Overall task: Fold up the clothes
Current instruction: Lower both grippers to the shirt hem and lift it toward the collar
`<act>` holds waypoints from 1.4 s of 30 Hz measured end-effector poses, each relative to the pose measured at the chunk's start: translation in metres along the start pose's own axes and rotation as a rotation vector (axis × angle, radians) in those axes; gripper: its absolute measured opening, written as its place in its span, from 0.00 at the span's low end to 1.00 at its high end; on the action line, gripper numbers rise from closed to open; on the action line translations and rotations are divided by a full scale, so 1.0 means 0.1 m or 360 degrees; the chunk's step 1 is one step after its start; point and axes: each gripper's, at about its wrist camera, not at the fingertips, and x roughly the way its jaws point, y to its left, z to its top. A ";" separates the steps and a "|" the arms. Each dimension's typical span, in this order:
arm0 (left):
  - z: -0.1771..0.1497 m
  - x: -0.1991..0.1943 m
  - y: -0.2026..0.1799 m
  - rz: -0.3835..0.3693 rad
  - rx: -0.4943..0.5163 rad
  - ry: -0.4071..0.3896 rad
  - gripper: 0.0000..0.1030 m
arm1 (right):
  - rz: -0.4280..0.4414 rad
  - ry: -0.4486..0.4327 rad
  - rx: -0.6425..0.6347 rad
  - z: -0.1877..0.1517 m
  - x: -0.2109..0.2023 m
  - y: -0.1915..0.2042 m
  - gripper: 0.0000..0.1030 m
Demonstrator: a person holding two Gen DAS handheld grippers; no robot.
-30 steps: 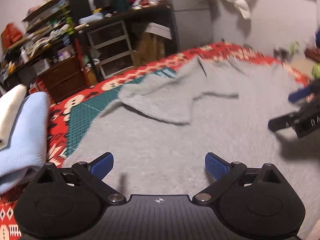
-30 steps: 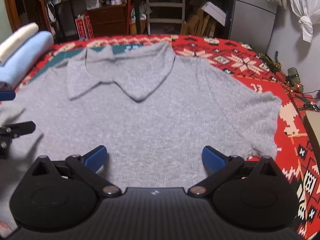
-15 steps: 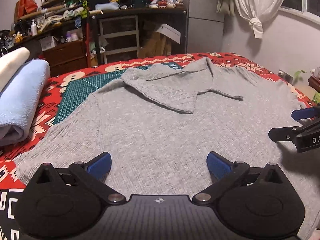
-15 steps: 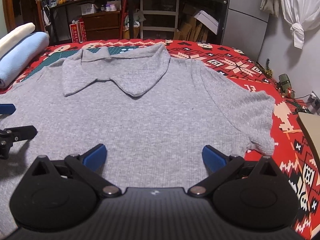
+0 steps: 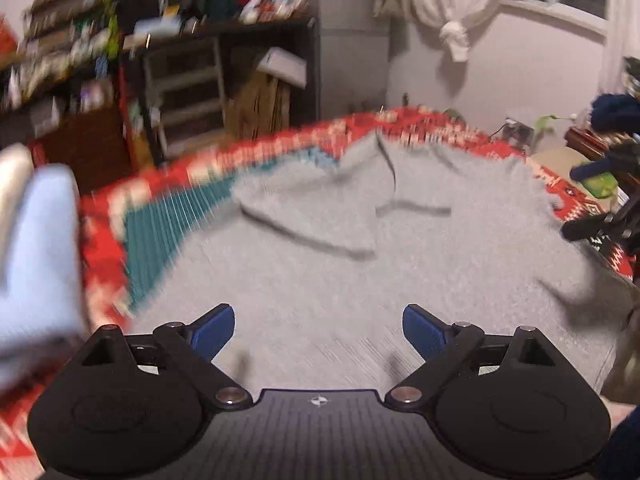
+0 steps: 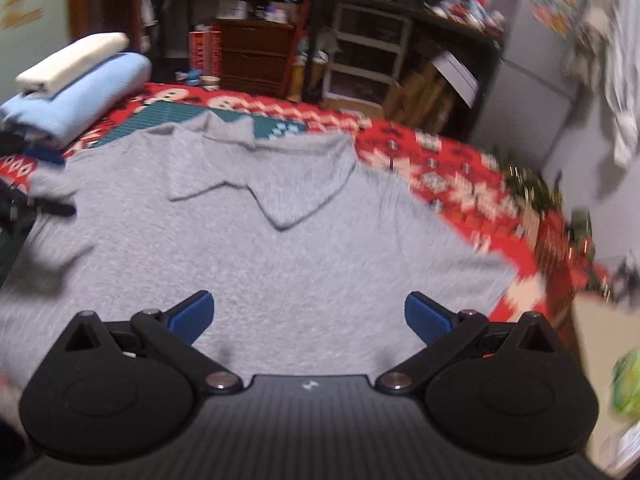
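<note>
Grey polo shirt (image 6: 280, 248) was spread flat on the surface (image 6: 460, 176); both hand-held grippers, left (image 5: 318, 330) and right (image 6: 306, 316), were held apart and empty; sleeve edges best pinched evenly.

A grey collared shirt (image 6: 280, 248) lies spread flat on a red patterned cloth (image 6: 452, 176), collar at the far side. The right gripper (image 6: 308, 316) hovers over its near part, blue-tipped fingers (image 6: 192, 316) wide apart with nothing between them. At far left a white folded cloth (image 6: 72, 62) sits on a light blue folded cloth (image 6: 80, 96). Another gripper's fingers (image 6: 44, 184) poke in at the left edge
</note>
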 end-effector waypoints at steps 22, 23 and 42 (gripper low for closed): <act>0.69 1.36 0.89 -0.0063 0.0219 0.0189 0.27 | 0.0121 -0.0041 -0.0017 1.27 1.05 -0.93 0.81; 0.69 1.40 0.90 -0.0070 0.0217 0.0196 0.27 | 0.0127 -0.0028 -0.0024 1.26 1.14 -0.90 0.78; 0.75 1.38 1.31 -0.0268 -0.0119 0.0013 0.37 | 0.0251 0.0042 -0.0298 1.33 2.10 -0.87 0.39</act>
